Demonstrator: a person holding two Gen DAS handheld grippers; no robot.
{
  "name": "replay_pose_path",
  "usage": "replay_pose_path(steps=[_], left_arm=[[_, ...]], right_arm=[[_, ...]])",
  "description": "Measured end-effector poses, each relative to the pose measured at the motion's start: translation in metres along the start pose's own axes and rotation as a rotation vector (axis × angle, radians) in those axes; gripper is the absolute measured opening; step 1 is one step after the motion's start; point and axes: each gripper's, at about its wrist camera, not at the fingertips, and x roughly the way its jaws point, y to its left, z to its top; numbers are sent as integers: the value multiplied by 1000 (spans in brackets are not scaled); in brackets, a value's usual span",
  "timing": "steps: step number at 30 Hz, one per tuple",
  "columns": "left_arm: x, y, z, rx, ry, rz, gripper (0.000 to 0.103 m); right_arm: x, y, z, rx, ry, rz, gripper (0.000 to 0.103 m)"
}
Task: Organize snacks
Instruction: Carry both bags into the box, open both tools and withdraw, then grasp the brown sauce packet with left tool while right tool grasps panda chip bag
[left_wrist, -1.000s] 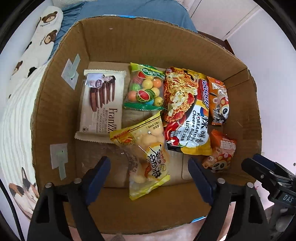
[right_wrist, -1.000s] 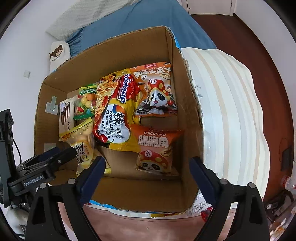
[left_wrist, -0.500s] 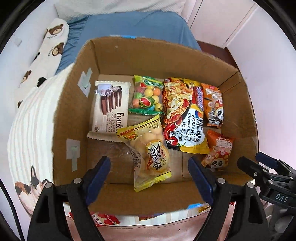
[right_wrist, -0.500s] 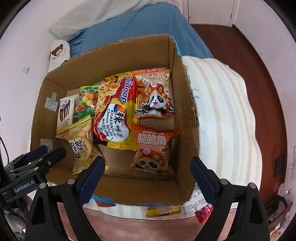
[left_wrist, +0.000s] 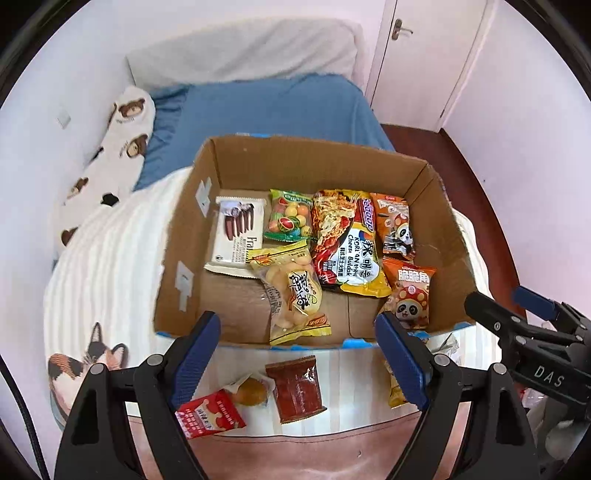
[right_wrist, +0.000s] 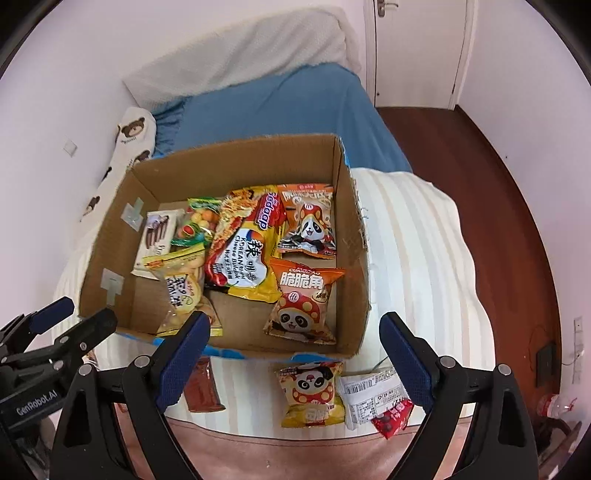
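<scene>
A cardboard box (left_wrist: 314, 162) (right_wrist: 236, 162) on the bed holds several snack packets: a white wafer pack (left_wrist: 236, 236), a fruit-candy bag (left_wrist: 290, 218), a yellow noodle packet (left_wrist: 349, 243) (right_wrist: 245, 251), a clear yellow bag (left_wrist: 295, 291), and two orange panda bags (right_wrist: 303, 299). Loose packets lie in front of the box: a brown one (left_wrist: 297, 387), a red one (left_wrist: 208, 415), a yellow panda bag (right_wrist: 312, 393) and a white-and-red packet (right_wrist: 373, 400). My left gripper (left_wrist: 298, 354) and right gripper (right_wrist: 293, 354) both hang open and empty above the box's near edge.
The box rests on a striped white quilt (right_wrist: 413, 258) with a cat print (left_wrist: 88, 358). Behind it lie a blue blanket (left_wrist: 273, 110), a bear-print pillow (left_wrist: 118, 147) and a white pillow. A dark wooden floor (right_wrist: 491, 192) and a door are to the right.
Both grippers have risen and pulled back from inside the box. The box now looks smaller, and the loose packets in front of it have come into view.
</scene>
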Motion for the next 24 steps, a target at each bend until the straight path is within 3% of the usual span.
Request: replay_pose_path(steps=[17, 19, 21, 22, 24], left_arm=[[-72, -9, -32, -17, -149, 4, 86], [-72, -8, -36, -25, -144, 1, 86], [-63, -3, -43, -44, -121, -10, 95], [-57, 0, -48, -54, -104, -13, 100], [-35, 8, -58, -78, -46, -5, 100]], right_arm=[[-88, 10, -47, -22, -176, 43, 95], [-89, 7, -53, -11, -173, 51, 95], [-82, 0, -60, 1, -147, 55, 95], [-74, -5, -64, 10, -123, 55, 95], [-51, -17, -73, 35, -51, 48, 95]])
